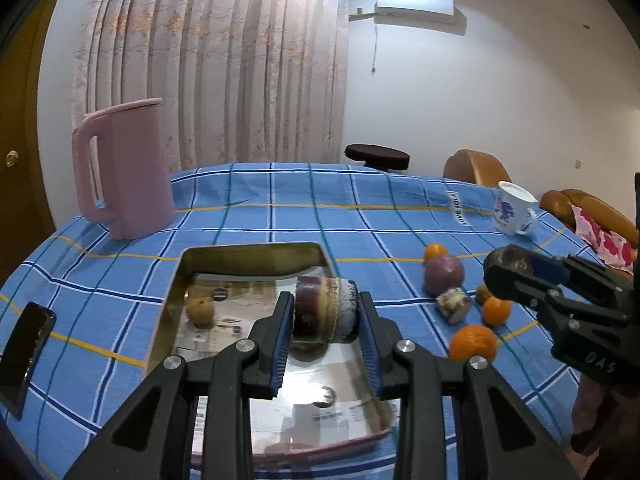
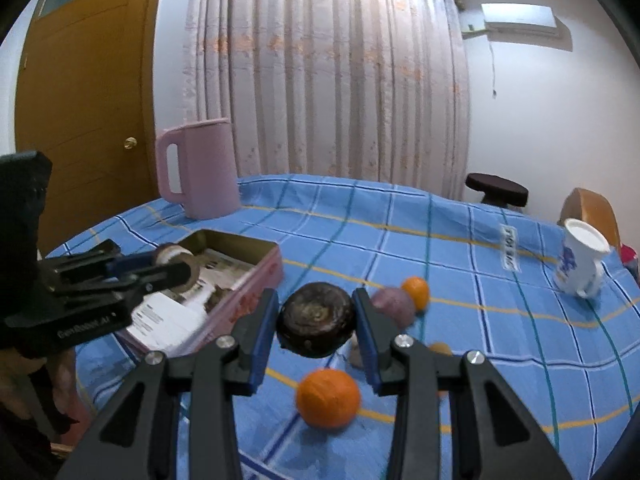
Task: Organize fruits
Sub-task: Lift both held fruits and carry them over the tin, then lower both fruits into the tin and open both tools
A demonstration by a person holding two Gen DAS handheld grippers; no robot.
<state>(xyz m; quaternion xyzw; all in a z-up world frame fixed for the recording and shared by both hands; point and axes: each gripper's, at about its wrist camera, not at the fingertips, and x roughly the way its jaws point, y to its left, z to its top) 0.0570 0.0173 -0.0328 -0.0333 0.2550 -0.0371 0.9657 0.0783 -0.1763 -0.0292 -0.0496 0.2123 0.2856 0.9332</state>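
Oranges (image 1: 473,343) and purple fruit (image 1: 444,280) lie beside the tin (image 1: 248,252).

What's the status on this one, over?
Left gripper shut on fruit piece over tin. Right gripper shut on dark fruit. Oranges loose on cloth. Nothing blocking.

Blue plaid tablecloth (image 1: 280,220); pink jug (image 1: 124,168)

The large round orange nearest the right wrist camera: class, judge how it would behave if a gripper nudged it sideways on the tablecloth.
The large round orange would probably roll, since it looks near-spherical. The blue checked tablecloth shows creases, which might slow it. Its dimpled skin probably gives the fingers fair grip.
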